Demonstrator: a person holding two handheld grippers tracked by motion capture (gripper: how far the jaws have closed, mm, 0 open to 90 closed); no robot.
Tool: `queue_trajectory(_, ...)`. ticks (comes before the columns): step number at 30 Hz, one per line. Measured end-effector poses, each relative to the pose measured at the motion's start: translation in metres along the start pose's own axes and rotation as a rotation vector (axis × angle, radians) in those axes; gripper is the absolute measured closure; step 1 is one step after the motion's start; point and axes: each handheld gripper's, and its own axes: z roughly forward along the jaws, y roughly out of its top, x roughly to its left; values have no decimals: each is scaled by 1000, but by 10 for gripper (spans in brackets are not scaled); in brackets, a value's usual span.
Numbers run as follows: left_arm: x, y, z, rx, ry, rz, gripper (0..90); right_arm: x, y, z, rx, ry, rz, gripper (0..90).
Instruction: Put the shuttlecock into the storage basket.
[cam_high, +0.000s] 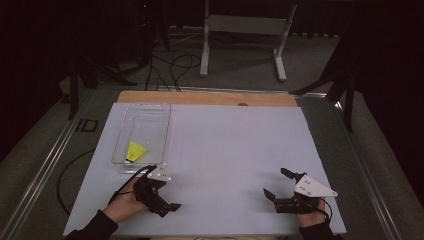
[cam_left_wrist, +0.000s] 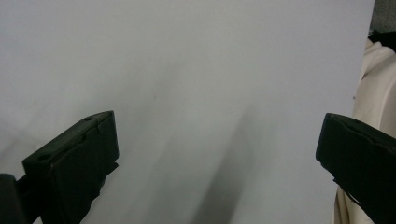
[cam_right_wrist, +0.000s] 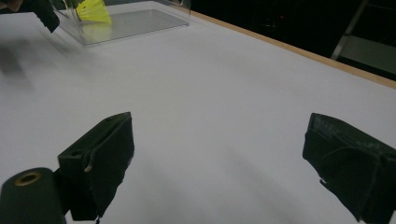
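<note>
A clear plastic tray (cam_high: 150, 117) lies at the left of the white table (cam_high: 230, 145), with a small yellow object (cam_high: 135, 150) inside near its front end. My left gripper (cam_high: 167, 197) is just in front of the tray, held by a hand, its jaws wide apart over bare tabletop (cam_left_wrist: 201, 70). My right gripper (cam_high: 276, 182) rests near the front right and is open with nothing between its jaws. The right gripper view looks across the table at the tray (cam_right_wrist: 135, 23), the yellow object (cam_right_wrist: 93, 10) and the left gripper (cam_right_wrist: 44, 11).
A wooden strip (cam_high: 207, 97) edges the far side of the table. Beyond it on the floor are a grey metal stand (cam_high: 245, 25) and cables (cam_high: 170, 67). A cream sleeve or garment (cam_left_wrist: 373, 93) is at the table's near edge.
</note>
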Motion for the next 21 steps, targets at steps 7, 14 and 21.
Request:
queue_trajectory(7,3,-17,-6,-19,10,-33,0,0,0,0,1,0,0,91)
queue_trajectory(14,7,-32,-11,-57,32,-75,0,1,0,1,6,4,-1,90)
queue_trajectory(21,7,-42,-17,-76,71,-91,0,1,0,1,8,4,0,90)
